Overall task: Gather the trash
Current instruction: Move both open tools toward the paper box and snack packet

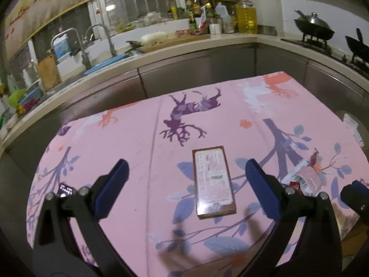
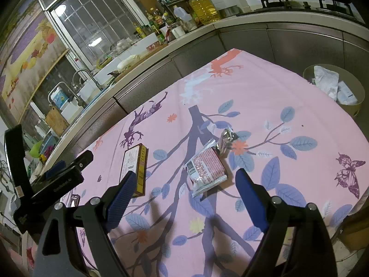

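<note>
A flat brown box (image 1: 213,182) with a printed label lies on the pink tablecloth (image 1: 138,138), ahead of and between the fingers of my left gripper (image 1: 186,172). The pads stand wide apart, clear of the box, so that gripper is open. A red-and-white snack wrapper (image 2: 206,168) lies just ahead of my right gripper (image 2: 185,176), which is also open and holds nothing. A crumpled silver wrapper (image 2: 226,142) sits just past the snack wrapper (image 1: 306,180). The box (image 2: 136,166) shows to the left in the right wrist view, with the left gripper (image 2: 57,173) beside it.
A round bin (image 2: 334,87) holding white crumpled trash stands off the table's far right corner. A small dark device (image 1: 66,189) lies near the left edge. Kitchen counter with sink (image 1: 99,46), bottles and stove with woks (image 1: 313,27) runs behind the table.
</note>
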`<action>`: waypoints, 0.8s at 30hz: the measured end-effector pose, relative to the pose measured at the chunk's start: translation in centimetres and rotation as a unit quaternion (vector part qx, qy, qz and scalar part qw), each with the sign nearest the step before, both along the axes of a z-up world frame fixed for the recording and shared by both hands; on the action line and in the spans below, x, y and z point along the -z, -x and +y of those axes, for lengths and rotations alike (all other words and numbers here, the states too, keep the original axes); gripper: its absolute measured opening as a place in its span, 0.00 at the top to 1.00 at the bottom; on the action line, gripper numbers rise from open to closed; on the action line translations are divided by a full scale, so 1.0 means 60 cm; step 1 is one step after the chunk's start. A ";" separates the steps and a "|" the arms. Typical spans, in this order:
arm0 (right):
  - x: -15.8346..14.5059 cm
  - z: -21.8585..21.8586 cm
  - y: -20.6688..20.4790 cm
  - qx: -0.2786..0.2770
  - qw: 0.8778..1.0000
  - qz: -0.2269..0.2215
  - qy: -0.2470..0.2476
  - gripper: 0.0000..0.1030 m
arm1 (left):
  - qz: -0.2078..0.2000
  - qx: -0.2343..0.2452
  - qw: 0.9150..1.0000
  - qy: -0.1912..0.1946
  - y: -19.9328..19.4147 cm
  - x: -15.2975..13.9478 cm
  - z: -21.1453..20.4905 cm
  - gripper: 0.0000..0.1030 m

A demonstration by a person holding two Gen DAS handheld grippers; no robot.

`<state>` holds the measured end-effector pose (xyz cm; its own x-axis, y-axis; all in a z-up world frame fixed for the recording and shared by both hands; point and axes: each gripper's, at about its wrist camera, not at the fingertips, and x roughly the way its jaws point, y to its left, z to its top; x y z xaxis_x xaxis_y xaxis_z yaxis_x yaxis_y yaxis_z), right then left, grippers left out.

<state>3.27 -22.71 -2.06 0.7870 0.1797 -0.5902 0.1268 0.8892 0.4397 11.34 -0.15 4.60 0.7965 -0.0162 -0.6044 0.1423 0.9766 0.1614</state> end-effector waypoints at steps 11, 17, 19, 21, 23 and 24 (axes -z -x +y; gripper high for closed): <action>0.000 0.002 0.002 -0.004 1.000 -0.002 0.002 0.18 | -0.025 -0.016 0.999 -0.024 0.005 -0.016 -0.001 0.06; 0.002 0.001 0.001 -0.008 1.000 -0.001 0.005 0.18 | -0.022 -0.023 0.999 -0.019 0.002 -0.013 0.016 0.06; 0.002 0.001 0.000 -0.010 1.000 0.001 0.006 0.18 | -0.014 -0.023 1.000 -0.010 -0.002 -0.010 0.025 0.06; 0.002 0.004 0.000 -0.014 1.000 0.001 0.011 0.19 | -0.006 -0.023 1.000 -0.004 -0.008 -0.006 0.035 0.06; 0.004 0.009 -0.002 -0.023 1.000 0.004 0.020 0.18 | -0.002 -0.031 1.000 0.001 -0.013 -0.003 0.051 0.06; 0.005 0.011 -0.003 -0.027 0.999 0.005 0.022 0.19 | 0.005 -0.034 0.999 0.007 -0.018 -0.001 0.062 0.06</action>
<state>3.47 -22.06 -2.37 0.7709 0.1947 -0.6065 0.0827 0.9135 0.3983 12.45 3.54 4.65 0.7903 0.0291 -0.6121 0.0767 0.9863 0.1459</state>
